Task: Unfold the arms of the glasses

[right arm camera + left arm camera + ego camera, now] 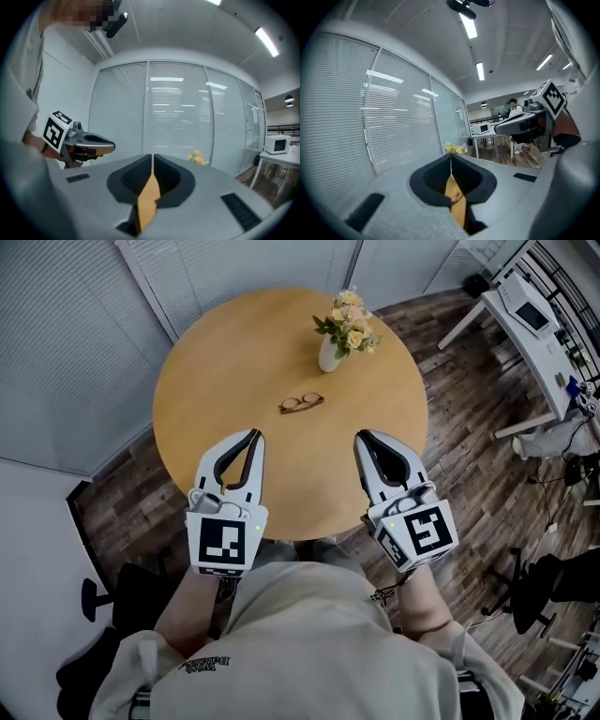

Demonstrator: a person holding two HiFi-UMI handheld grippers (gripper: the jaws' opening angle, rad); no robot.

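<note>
On round table [187,399], glasses [301,402], left tool [255,435] and right tool [361,437] closed, empty

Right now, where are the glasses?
In the head view the glasses lie near the middle of the round table, just nearer the person than the flower vase.

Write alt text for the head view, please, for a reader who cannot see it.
A person holds the left gripper and the right gripper, both shut, side by side over the near part of a round wooden table. A pair of glasses lies untouched near the table's middle, with a white vase of yellow flowers beyond it.
</note>
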